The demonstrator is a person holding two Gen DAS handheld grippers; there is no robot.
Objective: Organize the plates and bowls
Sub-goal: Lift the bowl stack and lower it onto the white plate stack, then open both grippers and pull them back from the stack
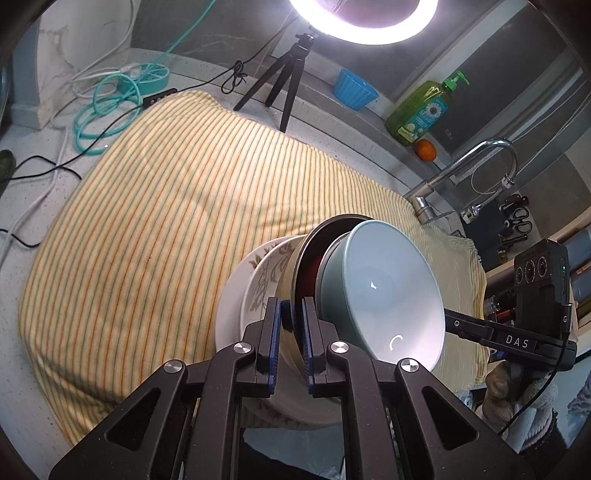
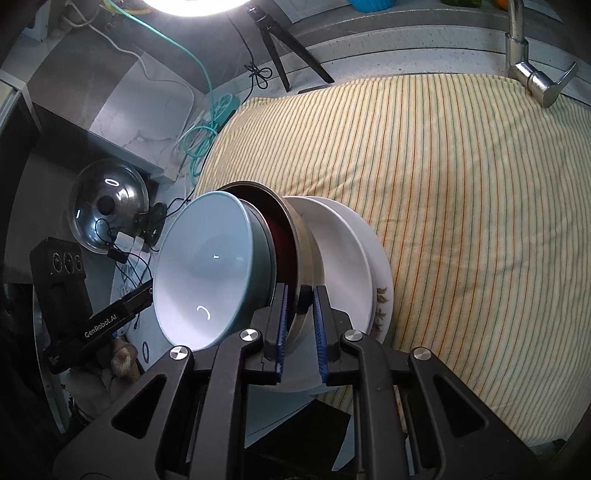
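Observation:
A tilted stack sits over the striped yellow cloth point(image 1: 166, 203) at its near edge. It is made of white plates point(image 1: 236, 295), a steel bowl point(image 1: 301, 258) with a dark red inside, and a pale green bowl point(image 1: 384, 288) on top. My left gripper point(image 1: 291, 306) is shut on the steel bowl's rim. My right gripper point(image 2: 301, 295) is shut on the same steel bowl point(image 2: 306, 243) at the opposite side, with the green bowl point(image 2: 207, 266) on its left and the plates point(image 2: 343, 251) on its right. I cannot tell whether the stack rests on the cloth.
A ring light point(image 1: 362, 22) on a tripod point(image 1: 288, 81), a blue cup point(image 1: 354, 88), a soap bottle point(image 1: 417, 110) and an orange point(image 1: 425, 149) line the back ledge. A faucet point(image 1: 480, 166) stands right, cables point(image 1: 103, 107) lie left, and a glass lid point(image 2: 109, 206) leans beside the counter.

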